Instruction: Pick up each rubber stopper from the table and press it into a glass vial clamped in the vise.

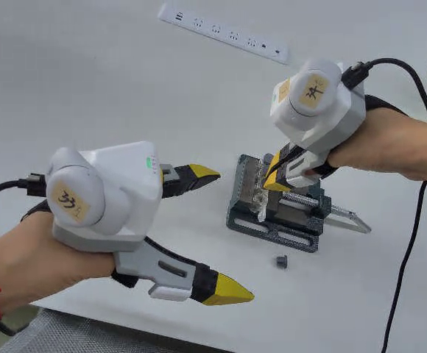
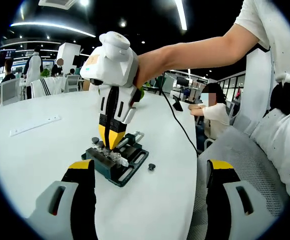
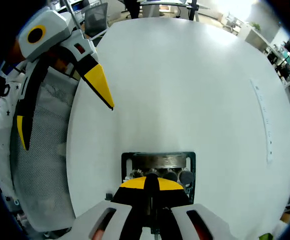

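A dark vise (image 1: 272, 220) sits on the white table and clamps a row of small glass vials (image 1: 260, 197). In the right gripper view several vials (image 3: 186, 176) carry dark stoppers. My right gripper (image 1: 274, 179) points down onto the row, jaws shut, its yellow tips (image 3: 150, 184) resting on a vial. What lies under the tips is hidden. One loose dark rubber stopper (image 1: 281, 260) lies on the table just in front of the vise; the left gripper view has this stopper (image 2: 151, 167) too. My left gripper (image 1: 217, 232) hovers open left of the vise, holding nothing.
A white power strip (image 1: 224, 33) lies at the far side of the table. The vise screw handle (image 1: 346, 218) sticks out to the right. A black cable (image 1: 408, 257) trails off the right gripper. The table edge (image 1: 125, 323) runs below my left hand.
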